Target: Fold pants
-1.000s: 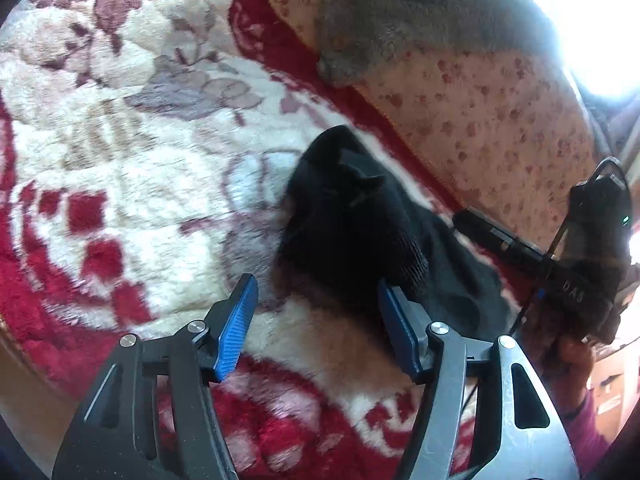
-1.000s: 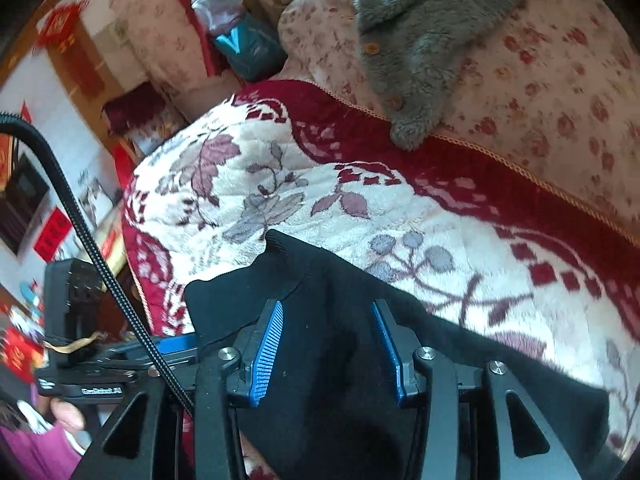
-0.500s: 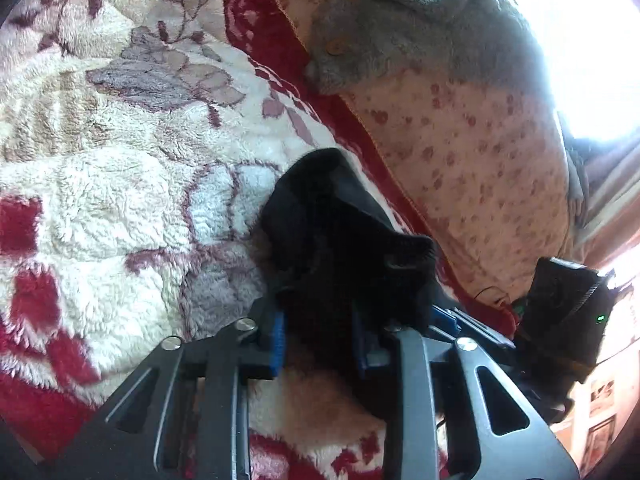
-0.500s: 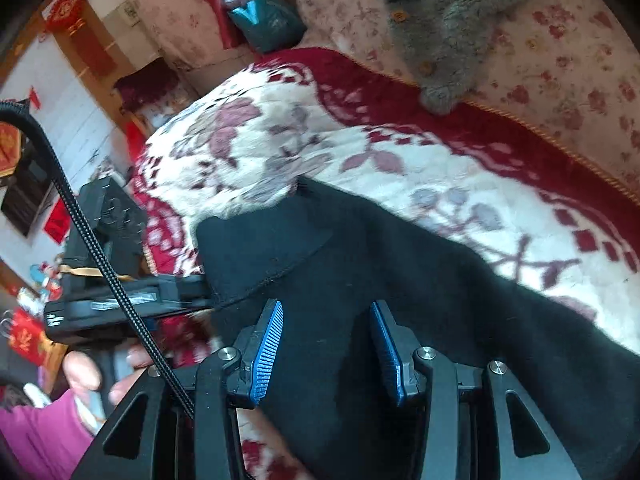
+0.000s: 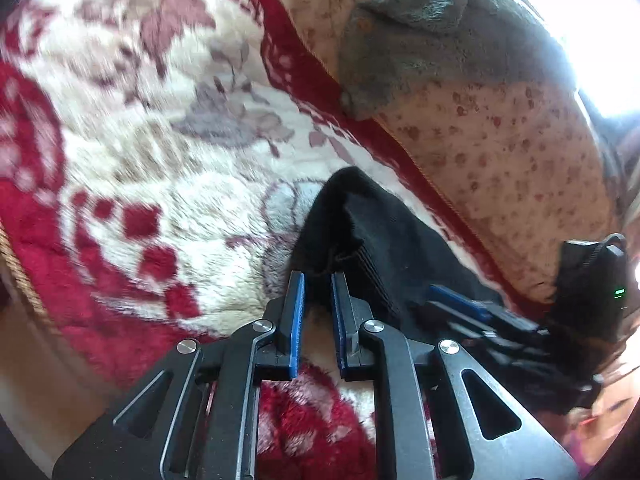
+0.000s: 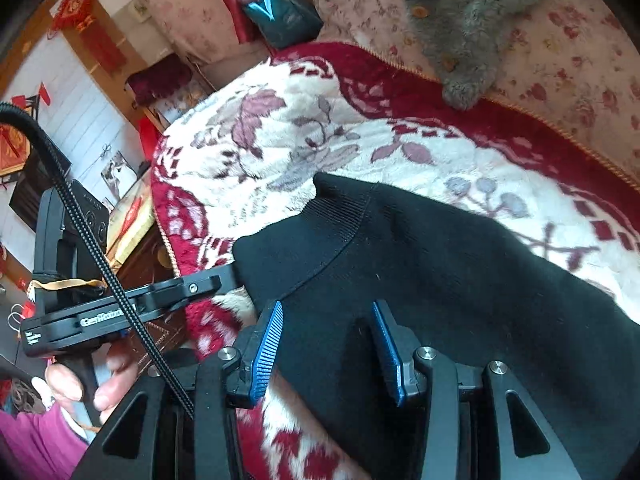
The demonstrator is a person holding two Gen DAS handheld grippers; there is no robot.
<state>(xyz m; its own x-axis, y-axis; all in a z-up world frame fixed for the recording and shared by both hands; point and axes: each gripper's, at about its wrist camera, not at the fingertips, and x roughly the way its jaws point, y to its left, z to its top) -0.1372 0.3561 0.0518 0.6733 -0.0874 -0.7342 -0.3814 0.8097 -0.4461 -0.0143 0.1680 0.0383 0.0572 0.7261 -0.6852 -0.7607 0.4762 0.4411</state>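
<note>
Black pants point(image 6: 420, 264) lie on a red and white floral blanket point(image 6: 280, 128); the ribbed waistband point(image 6: 336, 212) faces the left. My left gripper point(image 5: 318, 280) is shut on the waistband edge of the pants point(image 5: 360, 232) and lifts it slightly off the blanket. It also shows in the right wrist view point(image 6: 224, 276), pinching the waistband corner. My right gripper point(image 6: 326, 312) is open, its blue pads on either side of the pants fabric low in the frame. It shows at the right of the left wrist view point(image 5: 456, 300).
A grey fuzzy garment point(image 6: 460, 20) lies on a floral quilt point(image 6: 560, 40) at the back. A teal bag point(image 6: 284, 16) and pillows sit at the far end. The blanket's edge point(image 6: 168, 240) drops to furniture on the left.
My left gripper closed on the waistband edge and has pulled it back and up. My right gripper stayed open over the pants, shifting slightly.
</note>
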